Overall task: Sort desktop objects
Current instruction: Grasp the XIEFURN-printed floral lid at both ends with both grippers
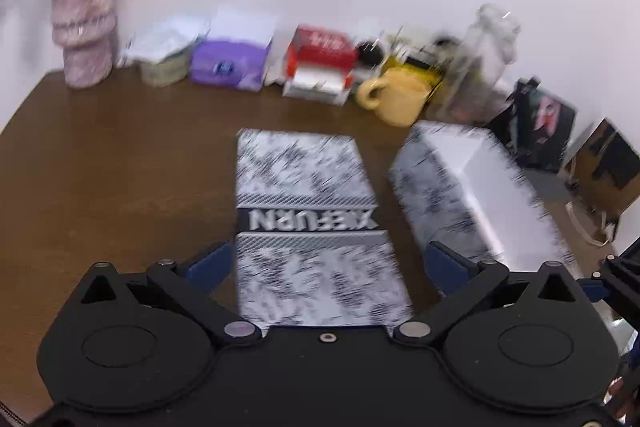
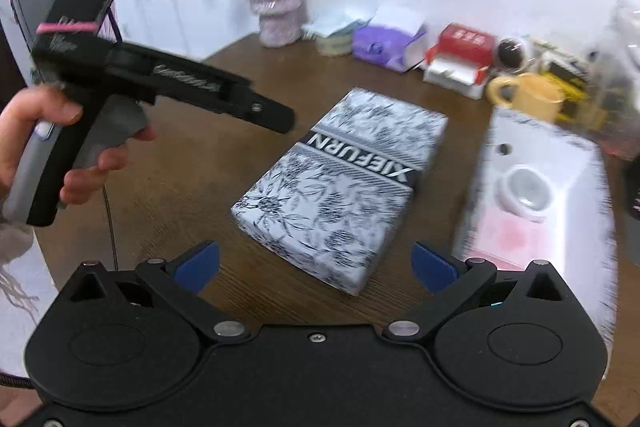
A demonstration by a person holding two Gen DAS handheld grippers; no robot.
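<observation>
A flat box (image 1: pixel 312 227) with a black-and-white flower print and the word XIEFURN lies in the middle of the brown table (image 1: pixel 120 167). My left gripper (image 1: pixel 326 263) is open, its blue pads showing on either side of the box's near end without gripping it. The right wrist view shows the same box (image 2: pixel 344 187) just ahead of my open right gripper (image 2: pixel 316 263), which holds nothing. A hand (image 2: pixel 40 131) holds the left gripper's black body (image 2: pixel 160 79) above the table, left of the box. Beside the box stands an open, white-lined matching box (image 2: pixel 532 195) with a round white item inside.
Along the wall stand a pink vase (image 1: pixel 84 27) with flowers, tissue packs (image 1: pixel 168 47), a purple pack (image 1: pixel 232 63), a red-and-white carton (image 1: pixel 320 63), a yellow mug (image 1: pixel 396 95) and a clear bottle (image 1: pixel 484 55). Black bags (image 1: pixel 540 123) sit at the far right.
</observation>
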